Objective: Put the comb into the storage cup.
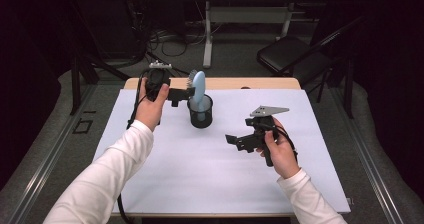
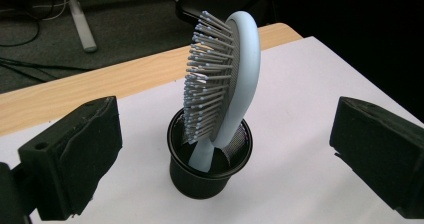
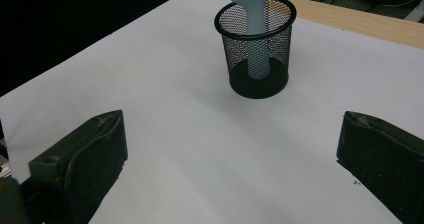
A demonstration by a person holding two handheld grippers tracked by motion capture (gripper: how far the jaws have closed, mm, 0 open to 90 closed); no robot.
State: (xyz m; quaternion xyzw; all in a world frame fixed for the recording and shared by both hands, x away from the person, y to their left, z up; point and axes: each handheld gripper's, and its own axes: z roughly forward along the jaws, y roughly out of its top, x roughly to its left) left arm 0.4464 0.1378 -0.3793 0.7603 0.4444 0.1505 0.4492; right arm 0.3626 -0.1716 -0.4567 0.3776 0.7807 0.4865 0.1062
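Observation:
A light blue hairbrush (image 1: 198,85) stands handle down in a black mesh cup (image 1: 200,113) at the back middle of the white table cover (image 1: 200,174). My left gripper (image 1: 183,94) hovers just left of the brush head, open. In the left gripper view its jaws (image 2: 225,134) stand wide apart, with the brush (image 2: 235,69) and the cup (image 2: 207,171) a little beyond them, bristles facing left. My right gripper (image 1: 236,142) hangs open to the cup's front right. The right gripper view has its jaws (image 3: 230,154) wide, the cup (image 3: 257,74) ahead and the brush handle (image 3: 255,14) inside it.
A strip of wooden tabletop (image 1: 260,83) shows behind the white cover. On the floor beyond stand a black chair (image 1: 292,51) at the back right and a pale table leg (image 1: 207,34) with cables around it.

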